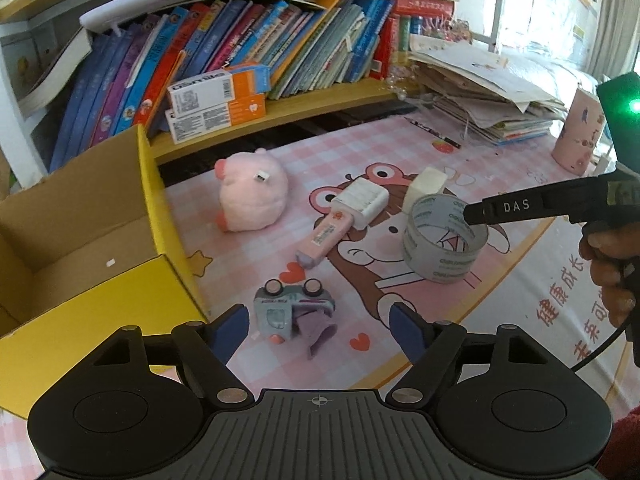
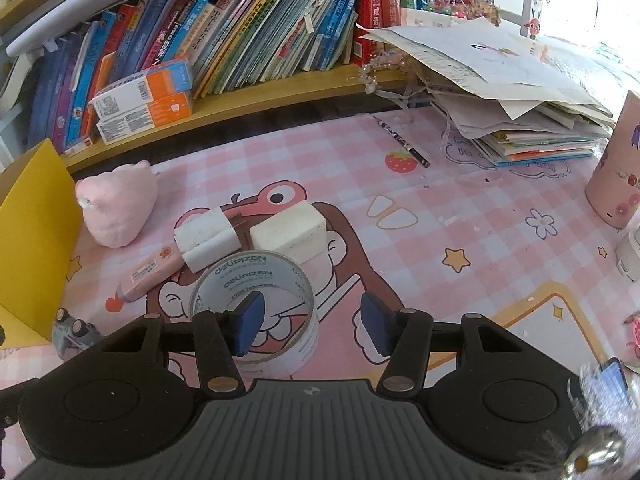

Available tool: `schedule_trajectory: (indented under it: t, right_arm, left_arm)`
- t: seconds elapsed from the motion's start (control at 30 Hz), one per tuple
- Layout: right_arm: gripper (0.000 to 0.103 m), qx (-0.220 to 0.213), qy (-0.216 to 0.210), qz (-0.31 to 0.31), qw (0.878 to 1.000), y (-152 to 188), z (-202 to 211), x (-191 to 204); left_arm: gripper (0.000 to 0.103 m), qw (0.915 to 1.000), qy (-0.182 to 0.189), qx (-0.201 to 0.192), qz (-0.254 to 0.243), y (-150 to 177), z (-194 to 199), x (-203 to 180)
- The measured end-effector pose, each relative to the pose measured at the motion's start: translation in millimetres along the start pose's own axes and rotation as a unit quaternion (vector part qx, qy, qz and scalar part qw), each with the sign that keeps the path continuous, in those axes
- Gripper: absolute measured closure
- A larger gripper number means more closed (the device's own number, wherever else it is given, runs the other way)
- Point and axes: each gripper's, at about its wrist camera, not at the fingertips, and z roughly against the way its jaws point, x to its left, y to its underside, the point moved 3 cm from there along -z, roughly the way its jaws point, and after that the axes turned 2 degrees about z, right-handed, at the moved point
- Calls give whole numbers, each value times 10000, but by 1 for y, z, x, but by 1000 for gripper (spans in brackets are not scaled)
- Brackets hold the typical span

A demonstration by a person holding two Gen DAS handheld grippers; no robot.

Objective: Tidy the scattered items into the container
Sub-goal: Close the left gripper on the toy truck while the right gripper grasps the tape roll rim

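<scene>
Right wrist view is showing the right gripper [image 2: 310,322] straddling the near wall of the tape roll [image 2: 256,312]: its left pad is sitting inside the ring, its right pad is standing clear outside, so the jaws are apart and not yet pinching anything. The risk here is that the pads are closing on a thin curved wall, which could slip sideways or tip the roll as it lifts; the white block [image 2: 290,234] and the white charger [image 2: 206,242] are lying just beyond the ring, and the pink tube [image 2: 150,274] is poking out from under the charger, so a skidding roll could be knocking them about. In the left wrist view the left gripper [image 1: 318,330] is hovering with its jaws wide apart, the overturned toy car [image 1: 292,312] lying between and just ahead of its fingertips, seemingly on a scrap of lilac cloth, though the lens is blurring that. A pinch on the car's wheels or the cloth alone could be dropping it short of the cardboard box [image 1: 80,240], which is standing open just to the left of that gripper. The plush pig [image 1: 252,196] is sitting further ahead, beside the box's yellow wall.
</scene>
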Motion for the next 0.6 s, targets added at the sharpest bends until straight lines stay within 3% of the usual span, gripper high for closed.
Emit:
schedule_trajectory:
  t: [0.27,0.6]
  right_arm:
    - [56,205,-21,-62,9998,4,-8,-1]
    - [57,303,12,-37,9995,0,-21,-1]
  left_arm:
    - [38,9999,-13,147,-46,4,-14,0]
    - [38,9993,-220,226,-188,4,-37,4]
